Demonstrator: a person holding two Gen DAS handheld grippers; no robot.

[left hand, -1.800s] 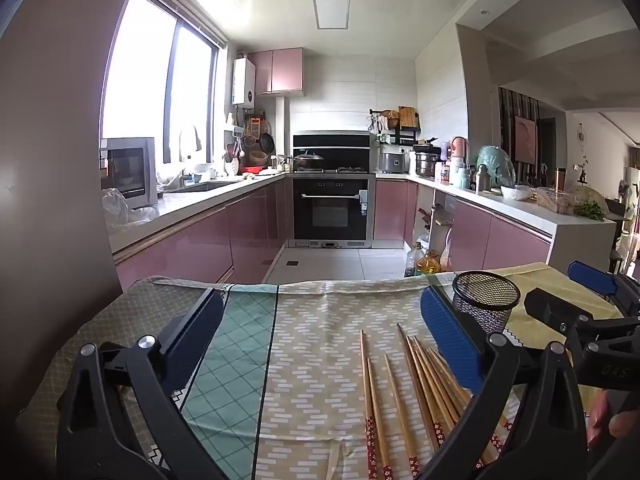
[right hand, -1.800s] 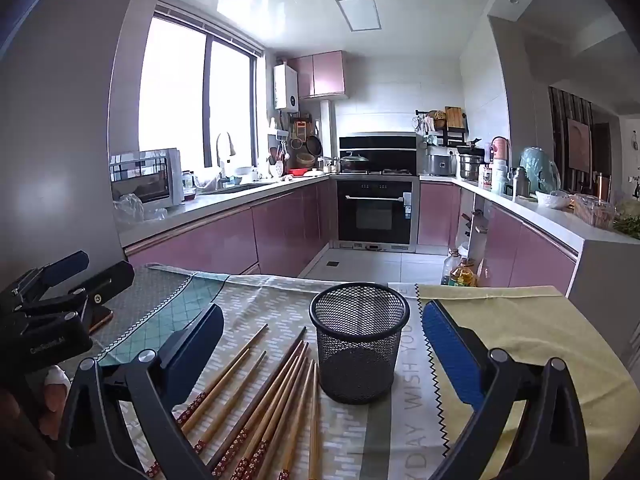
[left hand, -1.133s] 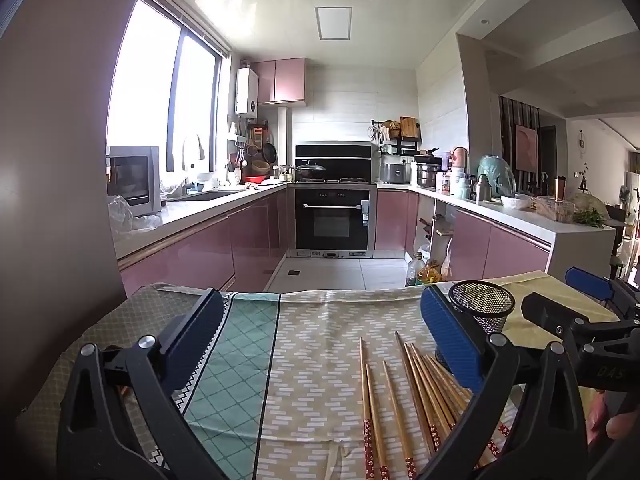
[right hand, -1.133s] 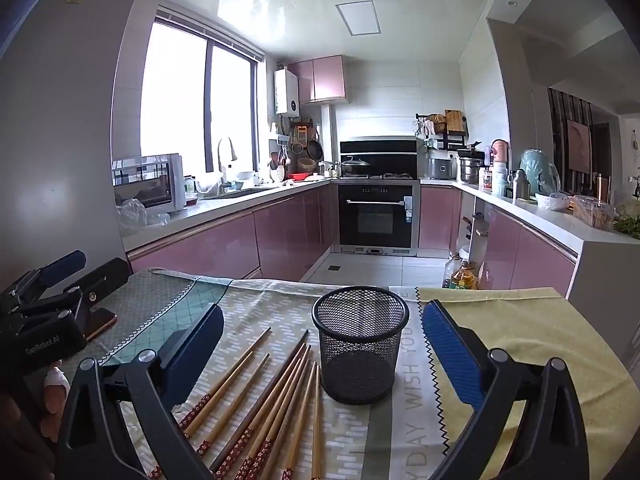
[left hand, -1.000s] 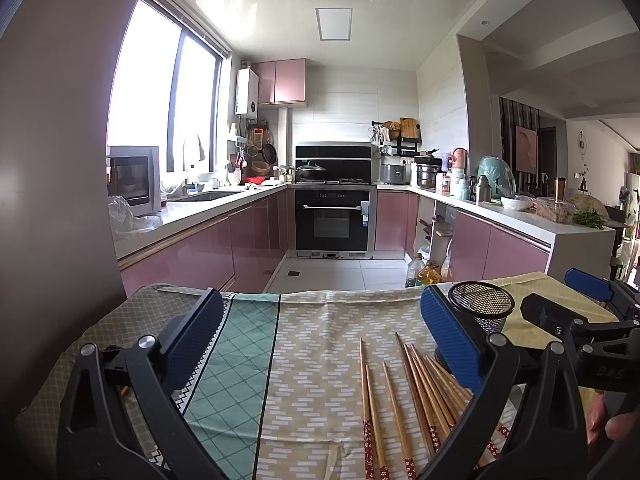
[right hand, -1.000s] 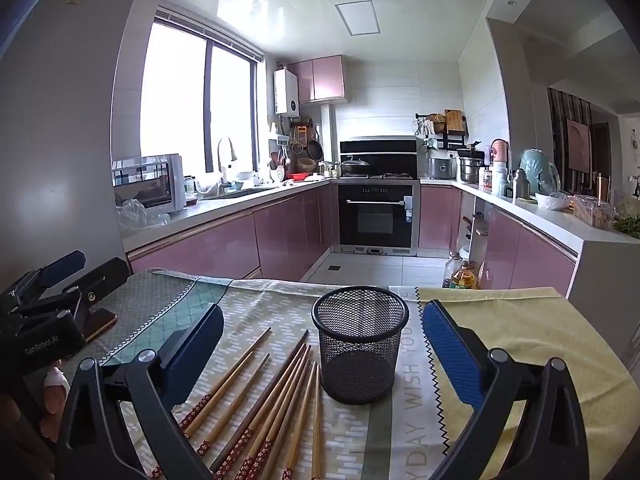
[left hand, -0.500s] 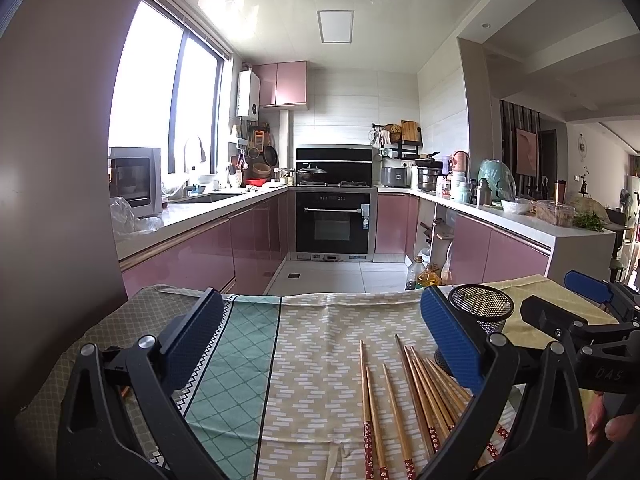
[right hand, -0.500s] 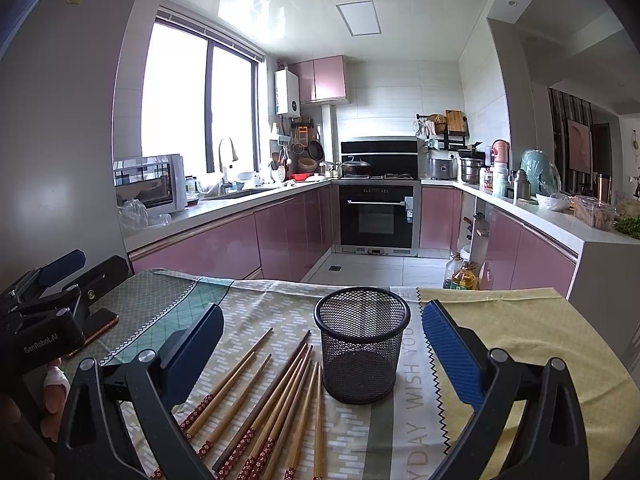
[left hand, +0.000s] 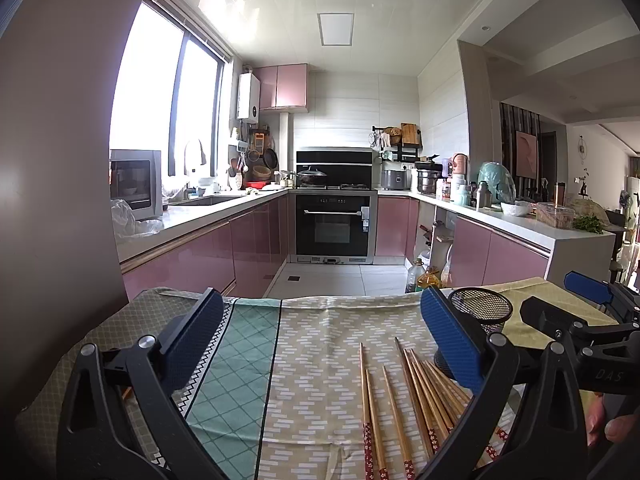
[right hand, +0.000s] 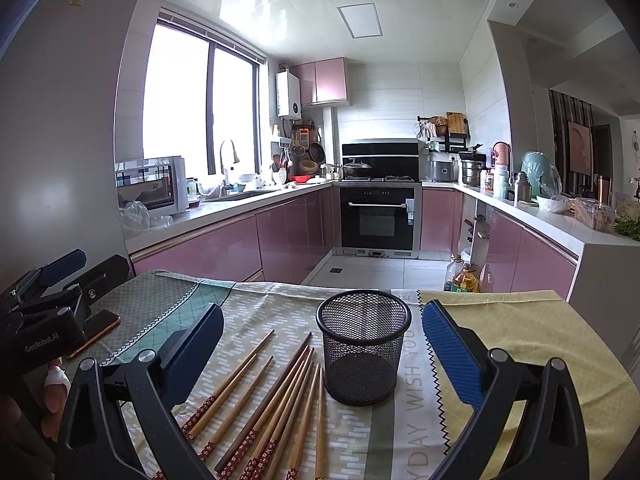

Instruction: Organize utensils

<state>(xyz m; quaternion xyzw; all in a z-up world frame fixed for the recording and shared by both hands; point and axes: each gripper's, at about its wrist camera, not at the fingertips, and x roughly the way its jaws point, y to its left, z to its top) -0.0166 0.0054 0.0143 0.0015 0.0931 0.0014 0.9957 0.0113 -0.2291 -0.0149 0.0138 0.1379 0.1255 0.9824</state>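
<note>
- My right camera gave me the whole mesh cup [right hand: 363,346], standing upright on the tablecloth [right hand: 516,328] between my right claw's [right hand: 320,346] two pads; my left camera caught only its rim and upper wall [left hand: 481,309], the rest hidden behind a blue pad.
- The chopsticks [right hand: 276,400] lay loose on the cloth just left of the cup, fanned out with their red patterned ends toward me. From the left camera they [left hand: 404,400] sat to the right of centre, partly under my left claw's right pad.
- Only the right camera showed a phone [right hand: 94,330] lying flat on the green part of the cloth, under my left claw's body.
- Only the left camera showed the teal diamond panel of the cloth [left hand: 240,364] running between its own pads.
- My left claw [left hand: 320,342] was spread wide and held nothing, level above the cloth and pointed toward the kitchen.
- My right claw was likewise wide apart and empty, level, with the cup framed between its pads but untouched.
- Each camera saw the other claw at its edge: my right one [left hand: 592,320] at the far right, my left one [right hand: 48,300] at the far left, with my fingers wrapped on their handles.
</note>
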